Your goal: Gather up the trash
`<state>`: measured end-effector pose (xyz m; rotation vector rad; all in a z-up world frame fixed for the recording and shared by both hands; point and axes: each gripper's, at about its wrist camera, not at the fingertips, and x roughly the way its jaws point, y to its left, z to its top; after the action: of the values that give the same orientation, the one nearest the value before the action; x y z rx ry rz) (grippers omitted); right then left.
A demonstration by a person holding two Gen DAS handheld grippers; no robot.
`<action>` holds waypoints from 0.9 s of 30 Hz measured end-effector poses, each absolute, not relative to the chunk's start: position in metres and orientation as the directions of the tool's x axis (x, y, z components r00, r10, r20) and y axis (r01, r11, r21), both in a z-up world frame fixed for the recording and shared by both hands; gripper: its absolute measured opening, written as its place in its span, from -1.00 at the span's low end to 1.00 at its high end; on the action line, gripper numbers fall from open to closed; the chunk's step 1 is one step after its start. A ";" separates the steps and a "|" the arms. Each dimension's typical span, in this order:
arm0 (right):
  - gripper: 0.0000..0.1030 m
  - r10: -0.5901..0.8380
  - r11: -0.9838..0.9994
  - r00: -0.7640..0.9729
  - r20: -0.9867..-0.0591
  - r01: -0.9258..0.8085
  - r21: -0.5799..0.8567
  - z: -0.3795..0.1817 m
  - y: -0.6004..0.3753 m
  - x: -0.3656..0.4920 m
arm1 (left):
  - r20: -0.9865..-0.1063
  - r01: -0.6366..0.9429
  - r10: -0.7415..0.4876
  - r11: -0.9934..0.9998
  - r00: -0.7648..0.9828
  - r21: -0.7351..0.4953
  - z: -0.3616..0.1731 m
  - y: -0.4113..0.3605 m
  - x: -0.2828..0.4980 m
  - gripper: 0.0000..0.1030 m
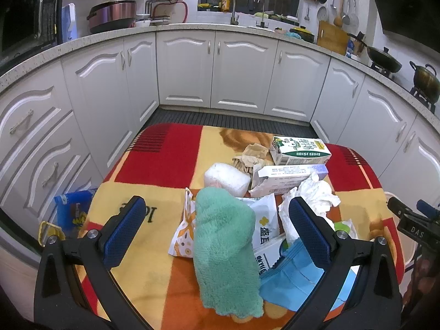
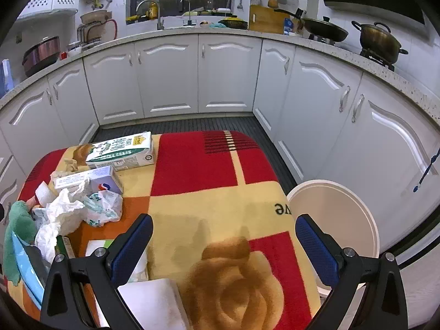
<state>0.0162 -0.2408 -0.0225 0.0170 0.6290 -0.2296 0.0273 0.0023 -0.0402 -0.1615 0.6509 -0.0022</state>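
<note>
A heap of trash lies on the blanket-covered table. My left gripper is open above the heap, with a green fuzzy cloth lying between its fingers, untouched. Around the cloth lie a printed snack bag, crumpled white tissue, a blue mask, a white foam block, a milk carton and a flat box. My right gripper is open over bare blanket, right of the heap. The carton and tissue show at its left.
A white round bin stands off the table's right edge. White kitchen cabinets wrap around the table, with a dark floor mat between. A blue bag sits on the floor at the left. Pots stand on the stove.
</note>
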 end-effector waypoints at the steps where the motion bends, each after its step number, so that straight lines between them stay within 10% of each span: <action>1: 0.99 -0.211 0.974 0.782 -0.587 0.221 -0.055 -0.023 -0.242 0.017 | -0.605 -0.049 -0.053 0.987 0.795 -0.151 -0.041 0.002 0.028 1.00; 27: 0.99 -0.202 0.976 0.777 -0.596 0.213 -0.052 -0.024 -0.244 0.015 | -0.640 -0.027 -0.102 0.981 0.762 -0.190 -0.050 0.003 0.027 1.00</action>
<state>0.0151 -0.2444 -0.0240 0.0184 0.6429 -0.2247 0.0268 0.0035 -0.0504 -0.1925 0.7049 -0.0411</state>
